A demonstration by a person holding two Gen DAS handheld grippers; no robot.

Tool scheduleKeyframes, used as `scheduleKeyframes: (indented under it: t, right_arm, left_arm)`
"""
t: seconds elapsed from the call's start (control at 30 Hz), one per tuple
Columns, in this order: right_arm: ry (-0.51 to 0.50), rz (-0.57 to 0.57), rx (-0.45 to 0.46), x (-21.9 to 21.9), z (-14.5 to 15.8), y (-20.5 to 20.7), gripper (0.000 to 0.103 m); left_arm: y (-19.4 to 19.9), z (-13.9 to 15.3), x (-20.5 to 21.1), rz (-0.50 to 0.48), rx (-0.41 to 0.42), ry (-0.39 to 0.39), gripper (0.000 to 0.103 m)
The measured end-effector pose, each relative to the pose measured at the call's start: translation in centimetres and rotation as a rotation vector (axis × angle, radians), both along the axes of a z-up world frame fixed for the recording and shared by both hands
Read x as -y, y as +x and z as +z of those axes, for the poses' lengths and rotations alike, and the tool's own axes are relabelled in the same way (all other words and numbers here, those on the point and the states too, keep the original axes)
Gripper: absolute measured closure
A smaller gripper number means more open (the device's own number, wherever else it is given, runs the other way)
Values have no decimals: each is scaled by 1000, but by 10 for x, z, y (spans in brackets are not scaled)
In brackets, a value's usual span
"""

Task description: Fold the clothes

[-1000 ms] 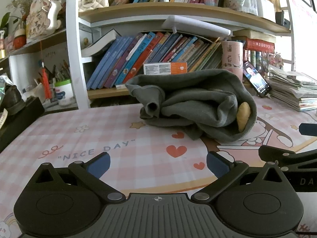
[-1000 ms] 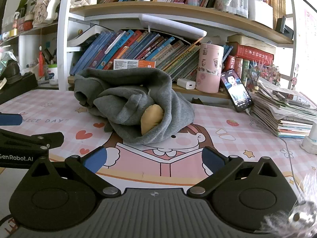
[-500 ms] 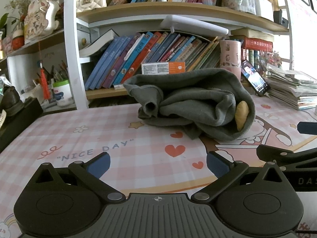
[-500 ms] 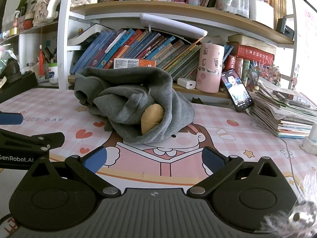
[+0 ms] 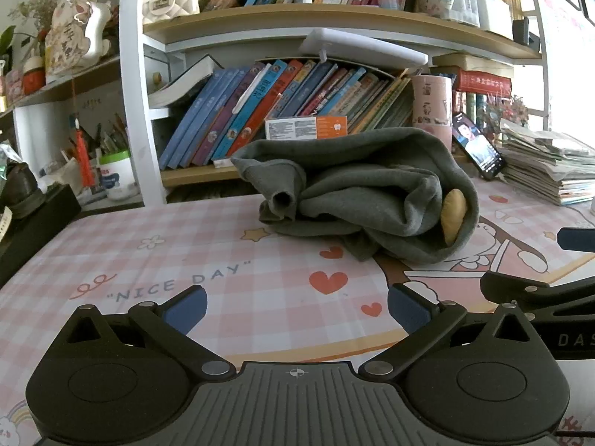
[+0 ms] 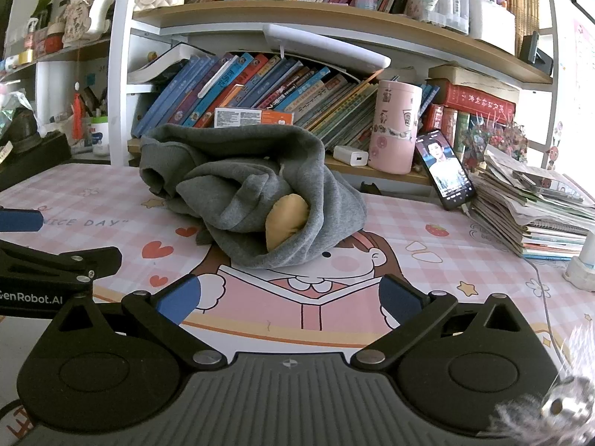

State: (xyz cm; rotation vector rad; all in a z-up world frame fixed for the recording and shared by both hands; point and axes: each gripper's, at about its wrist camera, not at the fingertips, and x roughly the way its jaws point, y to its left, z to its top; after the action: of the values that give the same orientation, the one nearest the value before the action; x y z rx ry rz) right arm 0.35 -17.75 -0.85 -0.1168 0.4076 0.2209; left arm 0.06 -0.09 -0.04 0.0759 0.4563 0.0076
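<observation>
Straight ahead, the crumpled sweater (image 5: 366,193) is seen lying on the table (image 5: 156,260), nearer the right gripper (image 6: 290,297); both the left gripper (image 5: 295,306) and the right are held wide open, empty.

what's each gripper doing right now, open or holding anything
Left gripper: open, holding nothing, short of the grey garment.
Right gripper: open, holding nothing.

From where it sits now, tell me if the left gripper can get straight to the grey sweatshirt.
Probably yes. The left gripper is open and aimed at the grey sweatshirt, with only bare pink mat between them. The right gripper sits off to its side, not across the path.
</observation>
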Motion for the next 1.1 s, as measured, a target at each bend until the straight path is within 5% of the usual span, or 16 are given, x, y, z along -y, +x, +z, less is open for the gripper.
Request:
scheduleKeyframes:
  t: [1.1]
  right_arm:
    - [-9, 10, -6, -2, -1, 1, 0]
  left_arm:
    - [0, 0, -3, 2, -1, -4, 0]
